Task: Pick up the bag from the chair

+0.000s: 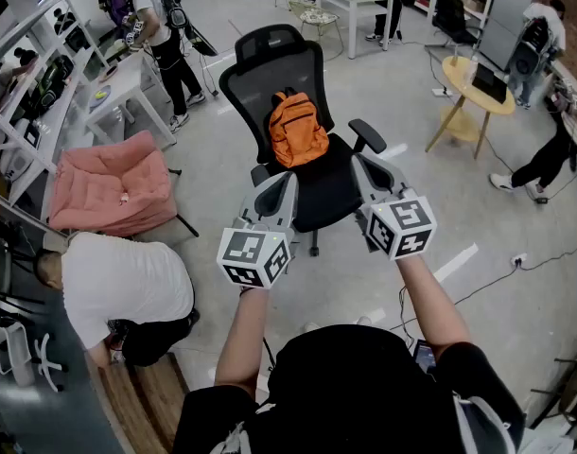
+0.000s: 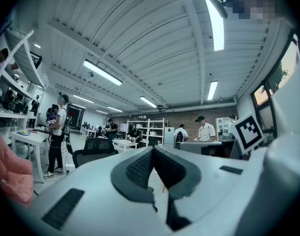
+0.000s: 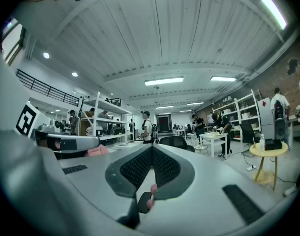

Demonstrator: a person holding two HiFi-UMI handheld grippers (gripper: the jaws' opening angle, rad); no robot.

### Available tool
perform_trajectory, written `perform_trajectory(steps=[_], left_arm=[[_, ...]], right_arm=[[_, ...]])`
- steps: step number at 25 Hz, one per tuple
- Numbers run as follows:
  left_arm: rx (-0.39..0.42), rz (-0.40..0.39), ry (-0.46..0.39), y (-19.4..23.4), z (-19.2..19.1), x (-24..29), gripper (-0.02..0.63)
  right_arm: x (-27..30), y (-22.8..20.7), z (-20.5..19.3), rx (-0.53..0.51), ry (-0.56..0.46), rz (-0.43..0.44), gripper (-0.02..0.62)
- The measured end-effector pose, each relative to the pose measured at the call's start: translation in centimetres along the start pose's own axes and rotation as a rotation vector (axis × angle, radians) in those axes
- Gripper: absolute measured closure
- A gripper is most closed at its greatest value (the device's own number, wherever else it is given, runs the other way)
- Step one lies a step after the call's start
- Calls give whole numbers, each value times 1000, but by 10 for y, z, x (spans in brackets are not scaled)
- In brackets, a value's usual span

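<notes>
While you hold both grippers short of it, the orange bag (image 1: 298, 129) sits on the seat of the black chair (image 1: 267, 57), upright against the backrest with its straps and top handle toward you. It touches neither gripper. In the head view it lies beyond the fingertips and between the two grippers, a little nearer your left one.

Your left gripper (image 1: 288, 180) points at the front left part of the seat, below the bag and just left of it. Its fingers (image 2: 140, 168) are pressed together at the tips, pinching nothing.

Your right gripper (image 1: 361, 162) is near the chair's right armrest (image 1: 368, 135), to the right of the bag and lower in the picture. Its fingers (image 3: 137, 167) are pressed together too, with nothing held between them.

Both gripper views look over the closed tips into the room and up at the ceiling.

A pink cushion (image 1: 109, 187) lies to the left of the chair, well apart from it. A person in a white shirt (image 1: 128, 282) crouches below the cushion, and a round yellow table (image 1: 462, 71) stands off to the right.
</notes>
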State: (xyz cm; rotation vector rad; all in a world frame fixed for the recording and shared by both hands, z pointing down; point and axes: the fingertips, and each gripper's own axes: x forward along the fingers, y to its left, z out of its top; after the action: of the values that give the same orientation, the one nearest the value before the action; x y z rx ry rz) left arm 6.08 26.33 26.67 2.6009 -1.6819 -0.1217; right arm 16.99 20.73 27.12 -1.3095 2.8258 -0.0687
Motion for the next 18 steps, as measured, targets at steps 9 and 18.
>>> perform_trajectory(steps=[9,18], left_arm=[[3,-14,3,19,-3,-18,597],[-12,-18,-1,28,-9,-39,597]], right_arm=[[8,26,-3,43,-14,-12,595],[6,47,-14,25,-1,-22,595]])
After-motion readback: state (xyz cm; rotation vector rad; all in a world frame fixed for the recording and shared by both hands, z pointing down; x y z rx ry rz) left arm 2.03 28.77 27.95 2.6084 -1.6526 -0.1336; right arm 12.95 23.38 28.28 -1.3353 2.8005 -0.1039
